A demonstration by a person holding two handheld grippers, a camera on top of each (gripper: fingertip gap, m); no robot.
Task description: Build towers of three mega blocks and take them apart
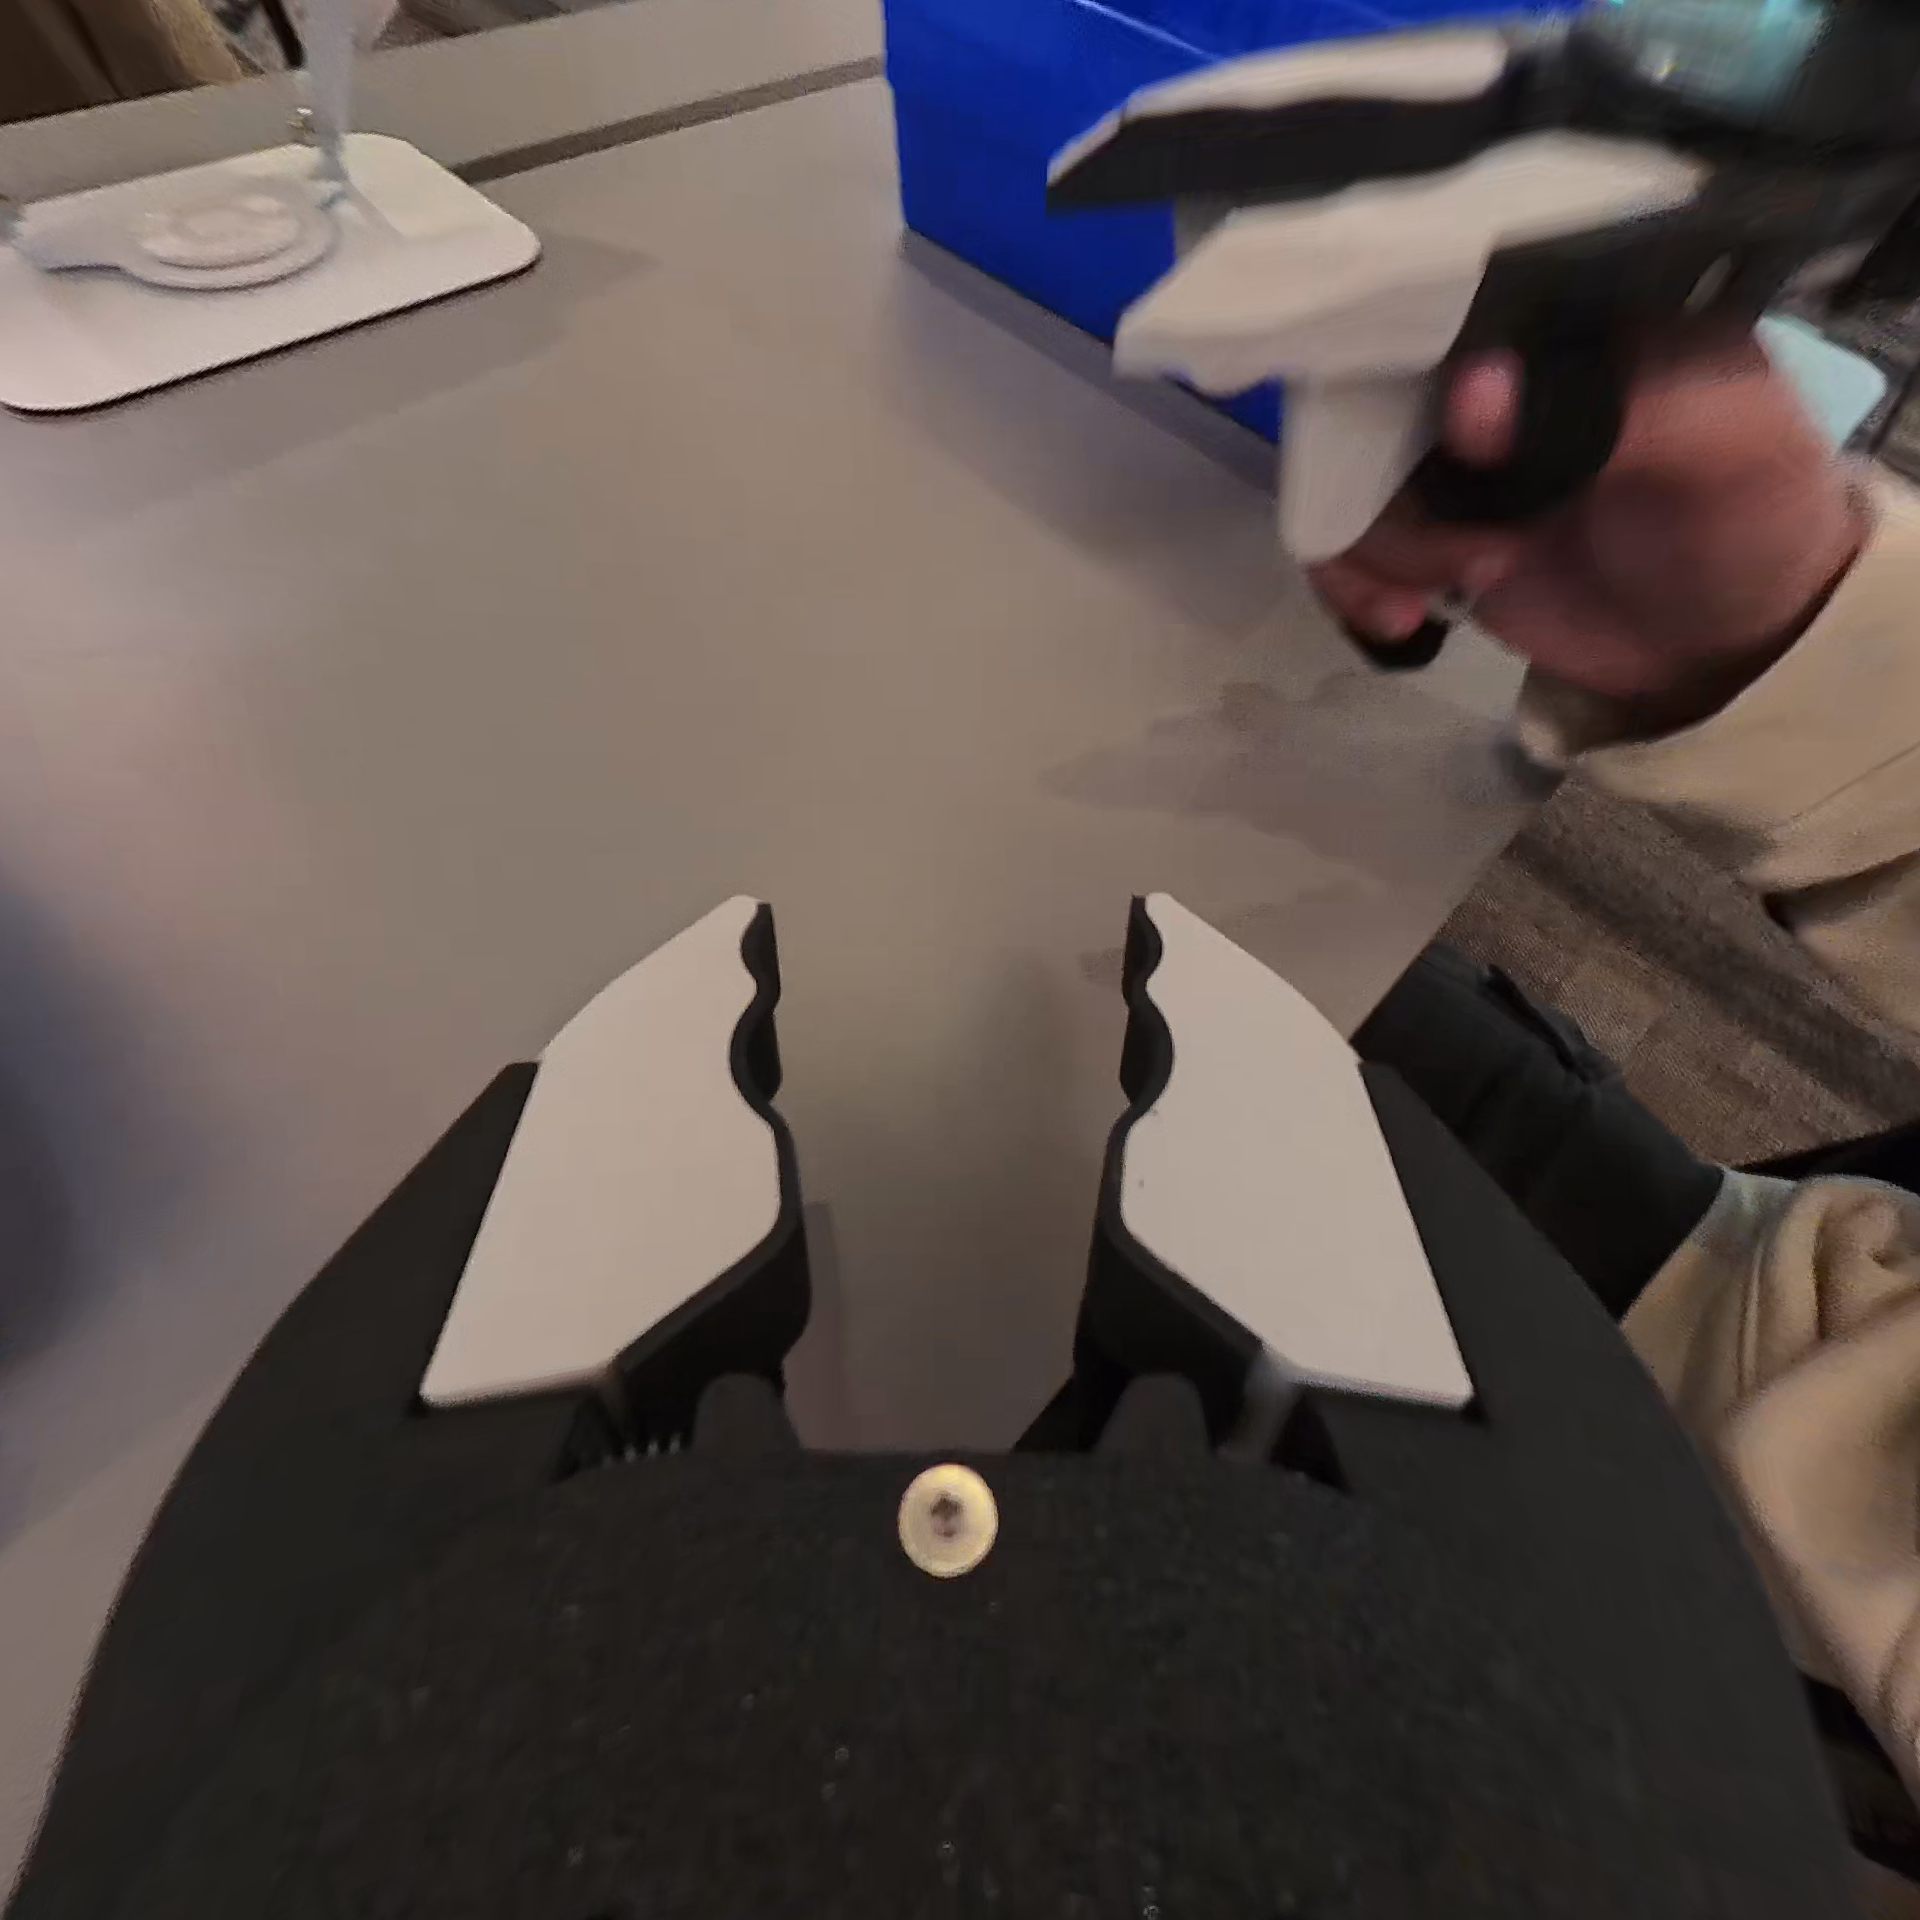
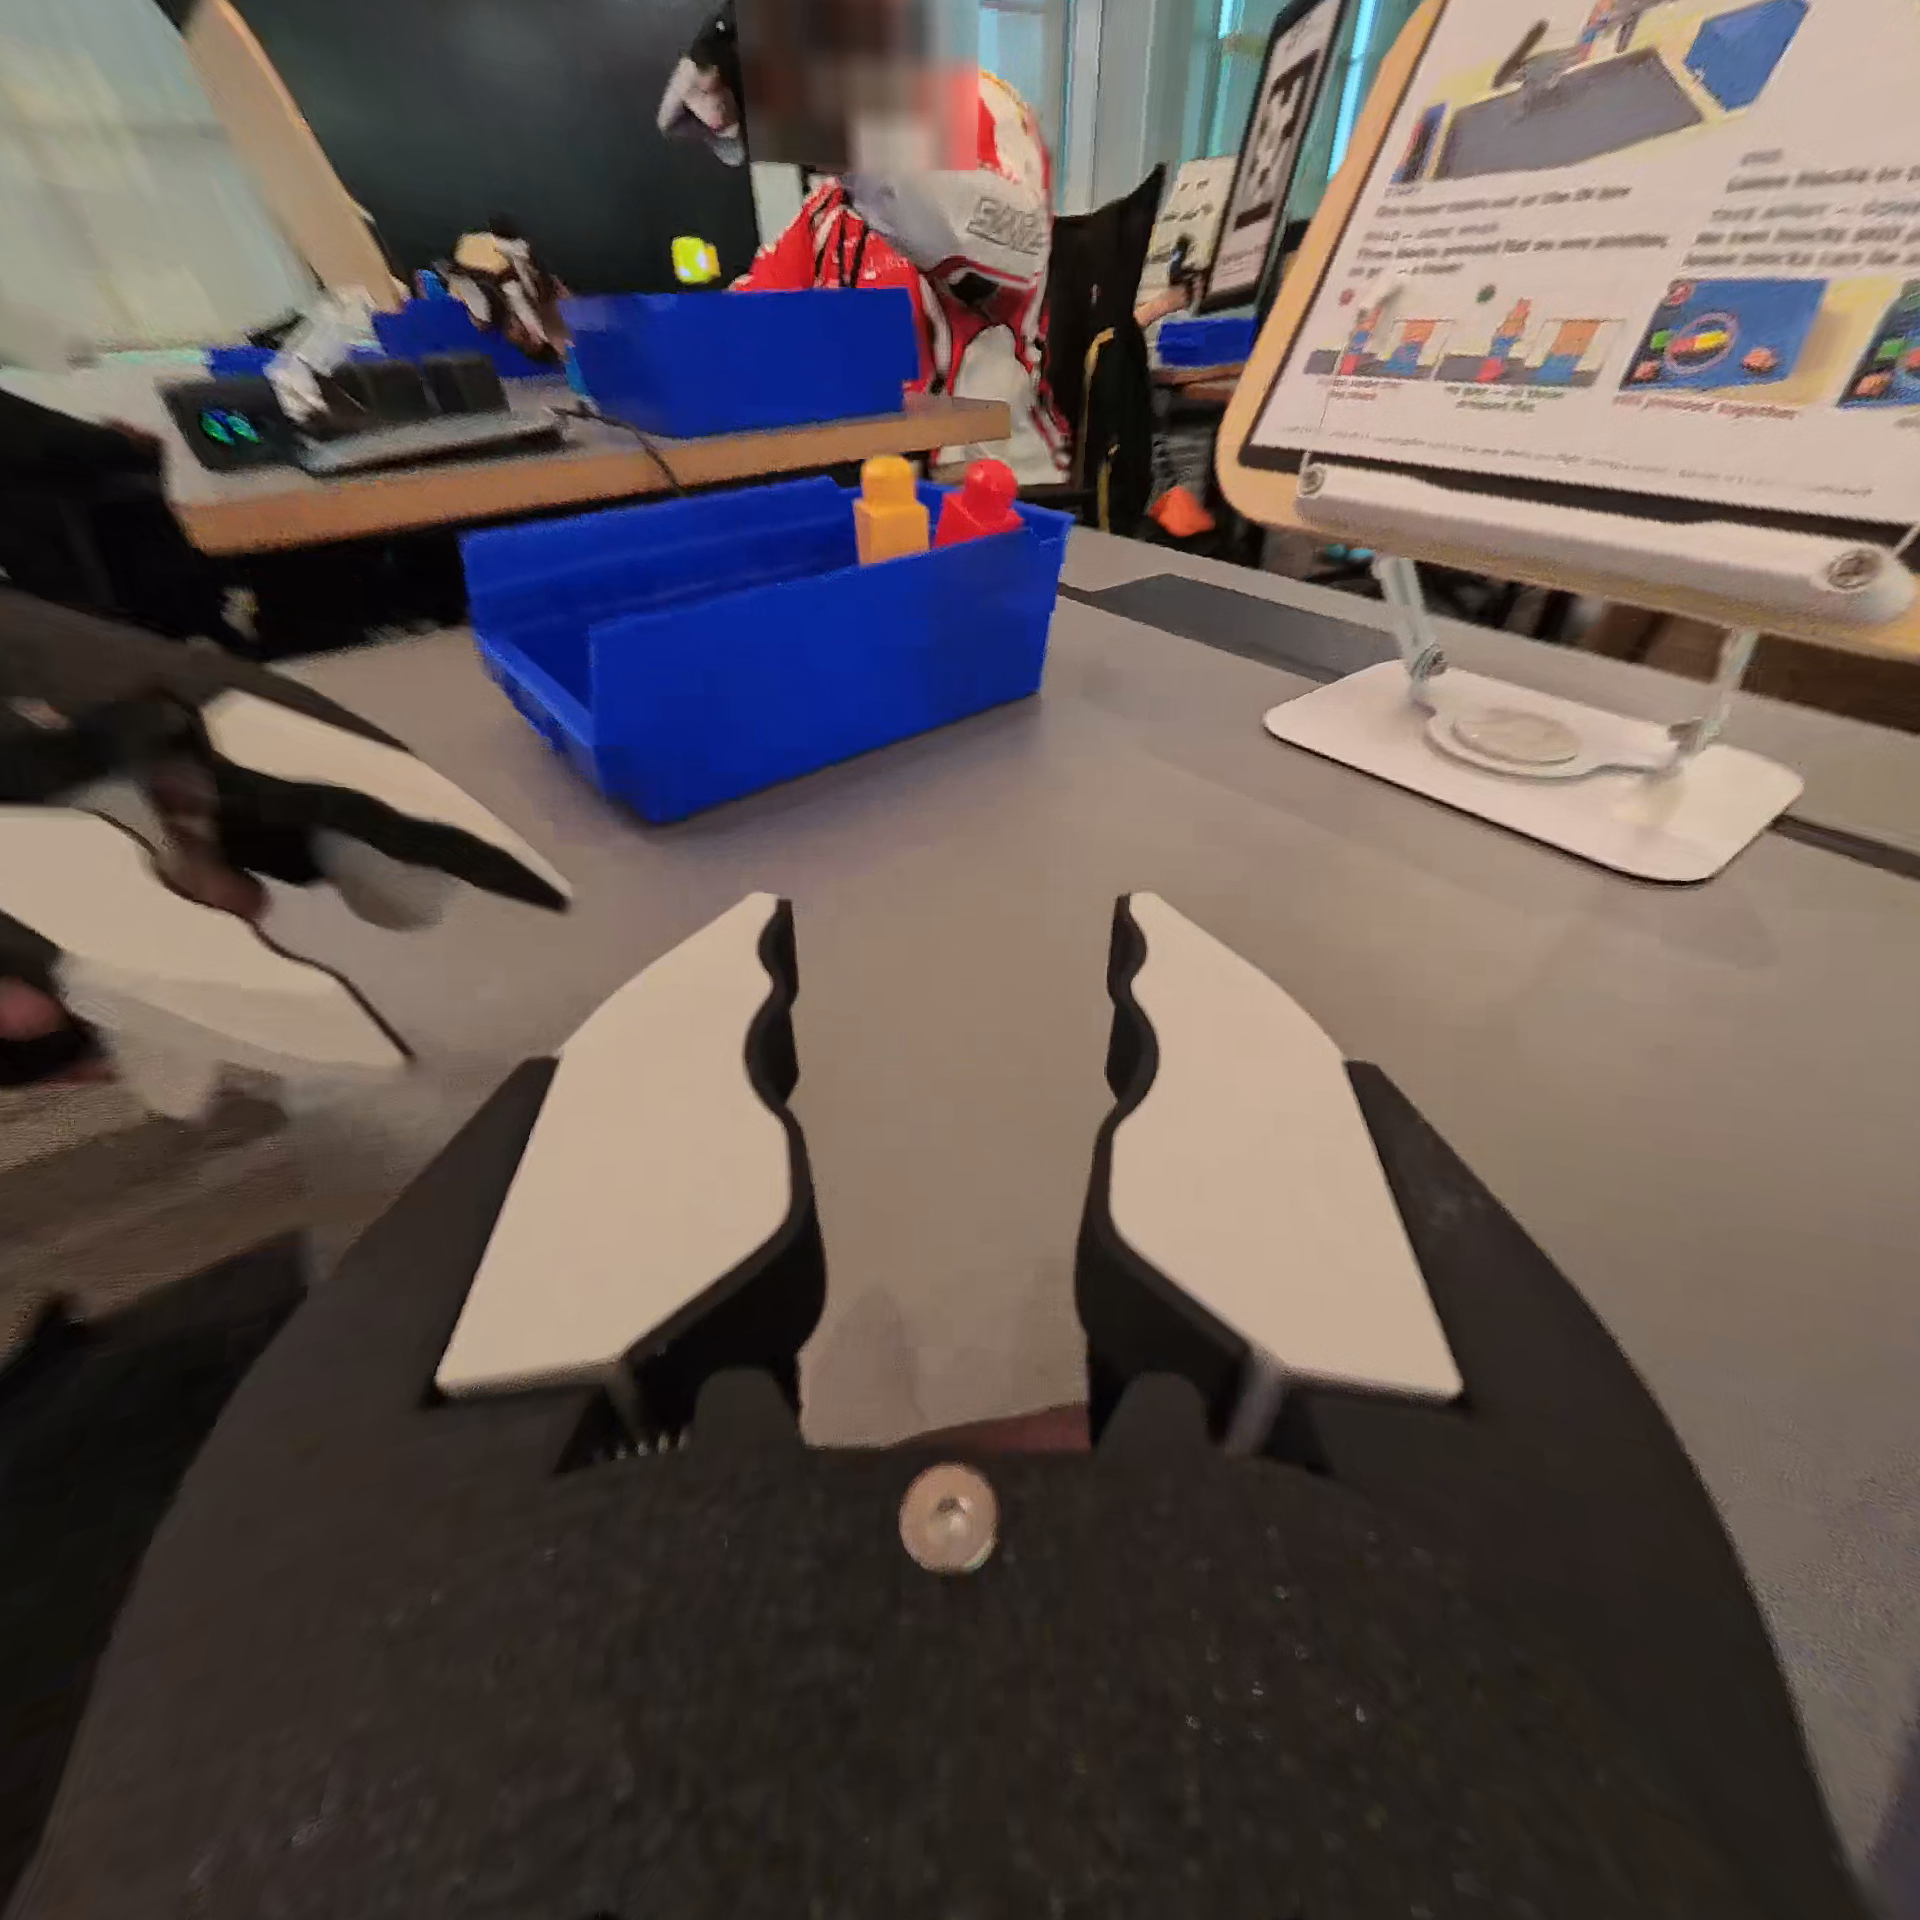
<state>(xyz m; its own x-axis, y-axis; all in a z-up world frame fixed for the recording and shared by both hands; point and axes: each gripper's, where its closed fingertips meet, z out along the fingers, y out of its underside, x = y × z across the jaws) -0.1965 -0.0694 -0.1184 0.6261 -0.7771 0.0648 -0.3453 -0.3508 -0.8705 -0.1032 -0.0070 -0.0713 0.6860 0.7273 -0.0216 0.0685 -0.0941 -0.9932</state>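
Observation:
My left gripper (image 1: 951,914) is open and empty over the bare grey table (image 1: 644,644). My right gripper (image 2: 948,909) is open and empty over the same table (image 2: 1455,1039). A blue bin (image 2: 790,644) stands ahead of it. An orange block (image 2: 890,514) and a red block (image 2: 982,504) stick up inside the bin at its far right. The right gripper also shows in the left wrist view (image 1: 1101,260), blurred, held by a hand in front of the blue bin (image 1: 997,156). The left gripper shows in the right wrist view (image 2: 478,966) at the left, blurred and open.
A white stand (image 2: 1538,774) carries an instruction sheet (image 2: 1621,239) at the right; its base also shows in the left wrist view (image 1: 249,270). A second table (image 2: 582,468) with another blue bin (image 2: 738,358) and a person stand behind. The table edge (image 1: 1455,883) and carpet lie right.

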